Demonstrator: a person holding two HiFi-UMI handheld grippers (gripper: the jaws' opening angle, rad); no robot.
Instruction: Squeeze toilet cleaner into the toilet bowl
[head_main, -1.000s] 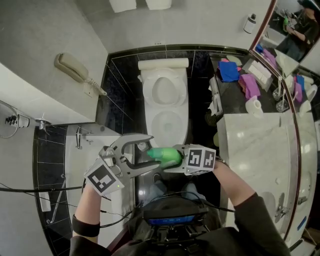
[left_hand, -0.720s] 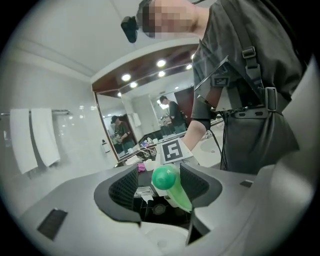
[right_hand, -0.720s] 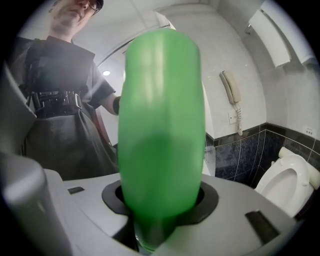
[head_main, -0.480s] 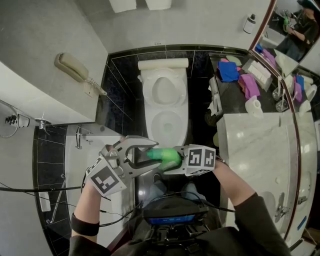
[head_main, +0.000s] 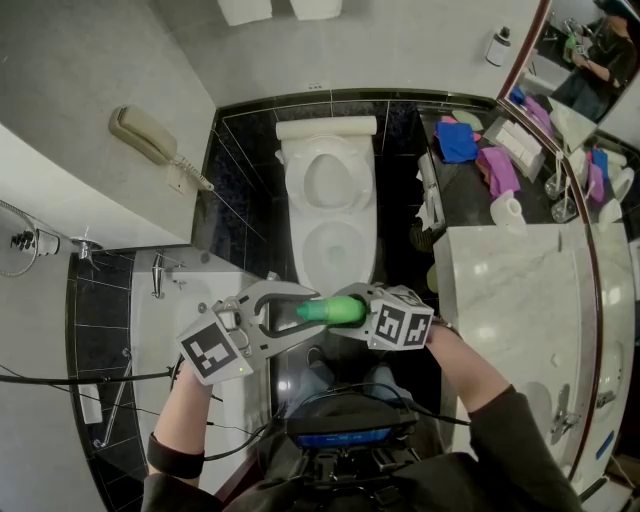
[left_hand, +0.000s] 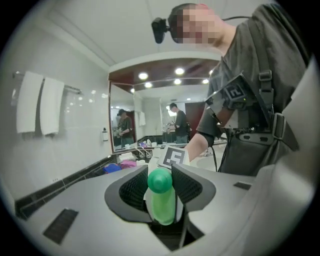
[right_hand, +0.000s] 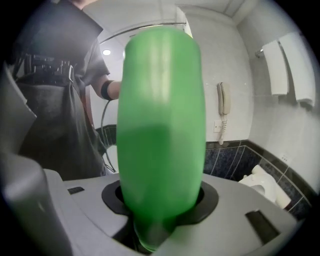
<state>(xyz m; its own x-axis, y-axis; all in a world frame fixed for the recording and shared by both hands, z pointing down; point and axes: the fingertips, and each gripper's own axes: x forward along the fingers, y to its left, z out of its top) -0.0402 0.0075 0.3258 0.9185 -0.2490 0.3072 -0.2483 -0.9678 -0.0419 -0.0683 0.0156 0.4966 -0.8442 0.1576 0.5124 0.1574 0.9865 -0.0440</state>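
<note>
A green toilet-cleaner bottle (head_main: 338, 309) lies level in front of me, below the white toilet bowl (head_main: 300, 250). My right gripper (head_main: 352, 313) is shut on the bottle's body, which fills the right gripper view (right_hand: 160, 125). My left gripper (head_main: 310, 308) reaches in from the left. Its jaws have just been closing and their ribbed pads (left_hand: 135, 190) now press on the round green cap (left_hand: 160, 181) between them. The bottle's neck (left_hand: 163, 207) runs down behind the cap. The toilet's lid stands raised against the tank.
A wall phone (head_main: 150, 135) hangs at the left. A marble counter (head_main: 520, 290) runs along the right under a mirror, with blue and pink cloths (head_main: 458, 140) on a dark shelf behind it. Black tiles surround the toilet. A white ledge (head_main: 190, 290) lies at the left.
The left gripper's jaws have narrowed from wide open onto the bottle's cap. Both grippers have rolled a little; the bottle has stayed in about the same place.
</note>
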